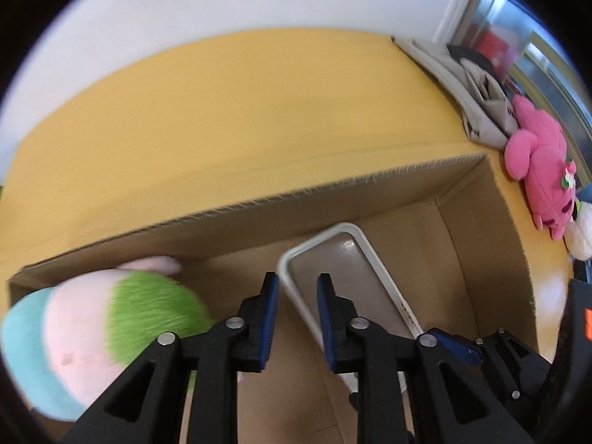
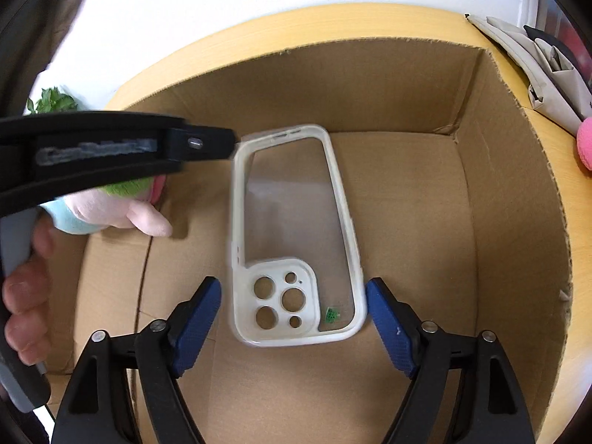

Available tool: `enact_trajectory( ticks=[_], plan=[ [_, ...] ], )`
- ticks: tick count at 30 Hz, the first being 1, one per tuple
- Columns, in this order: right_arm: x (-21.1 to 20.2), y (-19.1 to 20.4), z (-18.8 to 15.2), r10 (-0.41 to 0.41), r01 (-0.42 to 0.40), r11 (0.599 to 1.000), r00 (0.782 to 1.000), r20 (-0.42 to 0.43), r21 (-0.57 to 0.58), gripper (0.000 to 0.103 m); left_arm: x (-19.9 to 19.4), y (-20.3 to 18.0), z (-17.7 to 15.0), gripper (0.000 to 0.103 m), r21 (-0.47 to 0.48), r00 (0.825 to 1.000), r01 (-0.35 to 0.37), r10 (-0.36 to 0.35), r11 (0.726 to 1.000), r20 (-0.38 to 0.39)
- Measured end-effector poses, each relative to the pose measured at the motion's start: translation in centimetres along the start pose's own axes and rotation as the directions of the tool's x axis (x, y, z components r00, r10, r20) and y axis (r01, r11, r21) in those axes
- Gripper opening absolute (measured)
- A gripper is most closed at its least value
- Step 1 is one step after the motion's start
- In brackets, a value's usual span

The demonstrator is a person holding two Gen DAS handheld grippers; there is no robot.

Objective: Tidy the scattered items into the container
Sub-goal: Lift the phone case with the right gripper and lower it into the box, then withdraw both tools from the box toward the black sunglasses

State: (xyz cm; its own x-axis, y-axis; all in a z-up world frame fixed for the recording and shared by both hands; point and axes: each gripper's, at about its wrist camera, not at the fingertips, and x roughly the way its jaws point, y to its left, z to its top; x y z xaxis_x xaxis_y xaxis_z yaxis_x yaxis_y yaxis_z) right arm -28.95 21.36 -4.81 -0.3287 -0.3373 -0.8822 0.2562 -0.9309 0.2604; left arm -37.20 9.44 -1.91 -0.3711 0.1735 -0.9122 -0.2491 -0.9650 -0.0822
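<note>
The phone case [image 2: 296, 236] lies flat on the floor of the cardboard box [image 2: 510, 199], camera holes toward the near side, and it seems to be free of any grip: the right gripper [image 2: 294, 323] hangs just over its near end with its jaws spread wide, one blue pad on either side of the case and not pressing it. Judging by that, the case has been delivered and this step is the let-go and pull-away. Left of the case, against the box's left wall, sits a soft toy [image 1: 88, 333] in pink, green and pale blue, also inside the box. The left gripper [image 1: 294, 320] hovers between the toy and the case with a clear gap between its pads and nothing in them, so it too appears to have finished a drop. Outside the box, on the yellow table [image 1: 222, 111] beyond its right wall, a pink plush [image 1: 536, 162] lies with something white beside it, near a pile of grey cloth or paper. The next move, I judge, calls for lifting both grippers straight up clear of the box walls, then sending one across the right wall to the pink plush and closing on its body.
</note>
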Motion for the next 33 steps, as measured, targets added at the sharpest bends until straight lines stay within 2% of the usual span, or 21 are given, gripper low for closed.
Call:
enact_trajectory(
  ticks=[4, 7, 8, 9, 11, 12, 14, 16, 17, 19, 24, 26, 29, 33],
  plan=[
    [-2.4, 0.4, -0.7, 0.016, -0.016, 1.000, 0.999, 0.049, 0.001, 0.093, -5.0, 0.9, -1.2, 0.030, -0.011, 0.994, 0.013, -0.012, 1.000, 0.109],
    [-5.3, 1.5, -2.2, -0.015, 0.020, 0.999, 0.995, 0.102, -0.042, 0.094, -10.1, 1.5, -3.2, 0.035, 0.003, 0.970, -0.013, 0.012, 1.000, 0.244],
    [-6.4, 2.5, -2.9, -0.034, 0.042, 0.997, 0.992, 0.123, -0.064, 0.096, -11.7, 1.8, -4.1, 0.043, 0.003, 0.957, -0.026, 0.024, 1.000, 0.289],
    [-7.7, 3.4, -4.0, -0.078, 0.094, 0.990, 0.985, 0.156, -0.101, 0.097, -13.6, 2.1, -5.3, 0.057, 0.001, 0.939, -0.040, 0.037, 0.999, 0.341],
    [-10.0, 4.7, -6.0, -0.180, 0.221, 0.962, 0.954, 0.239, -0.159, 0.100, -17.2, 2.1, -8.1, 0.076, -0.008, 0.894, -0.047, 0.046, 0.999, 0.446],
    [-11.1, 4.4, -6.3, -0.197, 0.250, 0.953, 0.942, 0.273, -0.173, 0.101, -18.9, 2.0, -9.8, 0.079, -0.009, 0.867, -0.053, 0.051, 0.999, 0.495],
    [-12.9, 6.1, -7.5, -0.178, 0.247, 0.951, 0.930, 0.321, -0.186, 0.102, -21.8, 1.7, -13.7, 0.079, -0.035, 0.805, -0.098, 0.100, 0.995, 0.585],
    [-14.3, 7.4, -9.7, -0.180, 0.258, 0.952, 0.909, 0.375, -0.167, 0.102, -23.4, 1.2, -17.3, 0.079, -0.061, 0.769, -0.145, 0.151, 0.988, 0.621],
    [-14.2, 8.2, -9.9, -0.186, 0.263, 0.953, 0.899, 0.396, -0.150, 0.103, -23.9, 1.0, -18.9, 0.079, -0.068, 0.760, -0.155, 0.163, 0.986, 0.629],
    [-15.4, 8.8, -12.1, -0.160, 0.231, 0.965, 0.894, 0.419, -0.125, 0.103, -24.5, 0.5, -22.2, 0.079, -0.086, 0.756, -0.155, 0.174, 0.984, 0.631],
    [-18.0, 11.3, -15.7, -0.132, 0.234, 0.955, 0.885, 0.446, -0.181, 0.103, -24.7, -0.3, -28.1, 0.079, -0.129, 0.763, -0.158, 0.204, 0.979, 0.614],
    [-18.7, 11.7, -16.6, -0.116, 0.222, 0.958, 0.882, 0.457, -0.184, 0.103, -25.0, 0.0, -30.1, 0.079, -0.158, 0.769, -0.136, 0.205, 0.978, 0.605],
    [-19.6, 11.8, -18.0, -0.117, 0.227, 0.955, 0.880, 0.461, -0.192, 0.103, -25.2, -0.3, -32.1, 0.079, -0.170, 0.776, -0.111, 0.192, 0.979, 0.601],
    [-20.2, 11.3, -19.4, -0.105, 0.207, 0.962, 0.884, 0.456, -0.180, 0.103, -25.1, -1.2, -32.8, 0.079, -0.135, 0.792, -0.116, 0.174, 0.984, 0.586]
  ],
)
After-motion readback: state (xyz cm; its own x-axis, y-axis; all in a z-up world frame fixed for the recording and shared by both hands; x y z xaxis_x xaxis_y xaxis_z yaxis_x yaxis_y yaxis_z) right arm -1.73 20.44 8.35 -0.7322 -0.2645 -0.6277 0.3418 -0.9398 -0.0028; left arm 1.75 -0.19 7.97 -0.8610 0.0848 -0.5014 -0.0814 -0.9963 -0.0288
